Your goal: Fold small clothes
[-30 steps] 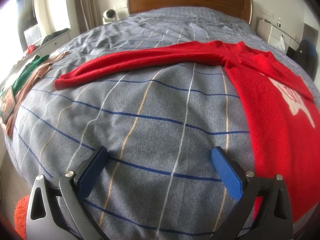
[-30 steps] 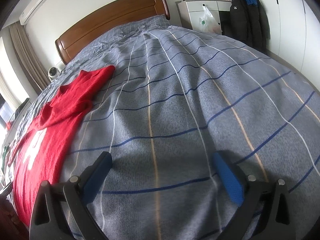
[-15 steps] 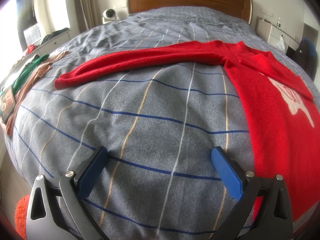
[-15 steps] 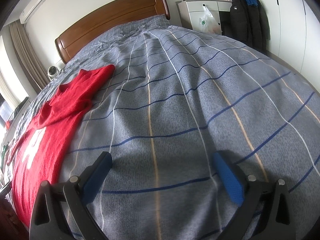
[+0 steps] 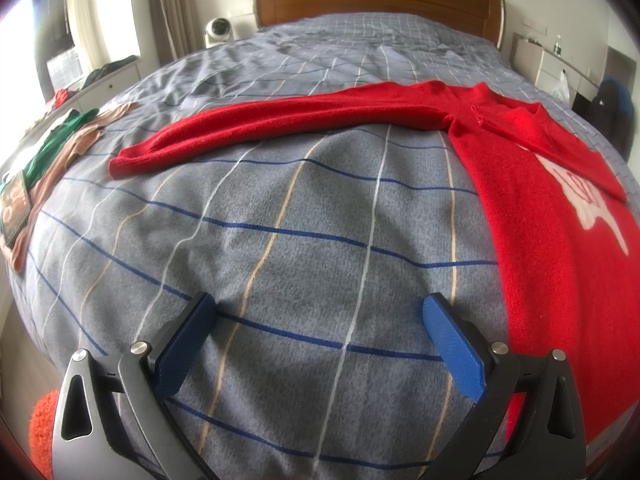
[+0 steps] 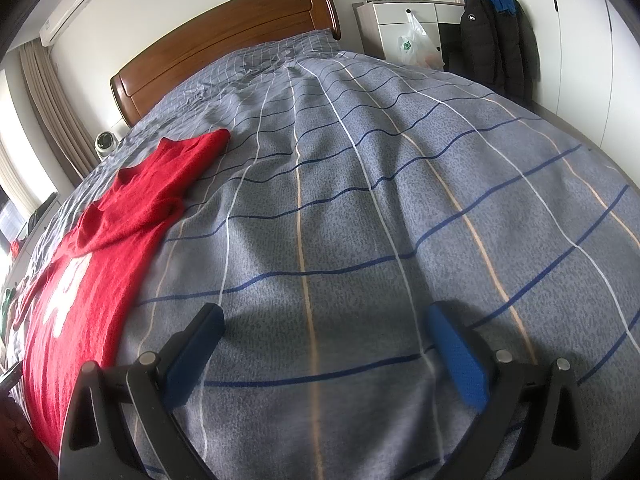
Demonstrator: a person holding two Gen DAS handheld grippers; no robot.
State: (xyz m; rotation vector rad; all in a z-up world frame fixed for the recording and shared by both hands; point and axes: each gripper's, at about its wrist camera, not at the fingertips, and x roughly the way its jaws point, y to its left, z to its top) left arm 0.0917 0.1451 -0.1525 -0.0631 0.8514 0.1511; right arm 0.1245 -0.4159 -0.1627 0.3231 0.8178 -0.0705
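Left gripper [image 5: 318, 320] and right gripper [image 6: 322, 330] gape wide (both empty).

Sweater [image 5: 552, 208]: right side and hem cut off by the left wrist view's edge; white chest print [image 5: 588, 200] only partly in view, design unreadable. In the right wrist view its lower part runs off the left edge, far sleeve hidden. Clothes [image 5: 60, 148] at bed's left edge: bunched, kinds unclear. Small items on nightstand [image 6: 404, 20]: too small to identify. Orange fuzzy thing [image 5: 42, 428]: mostly cut off.
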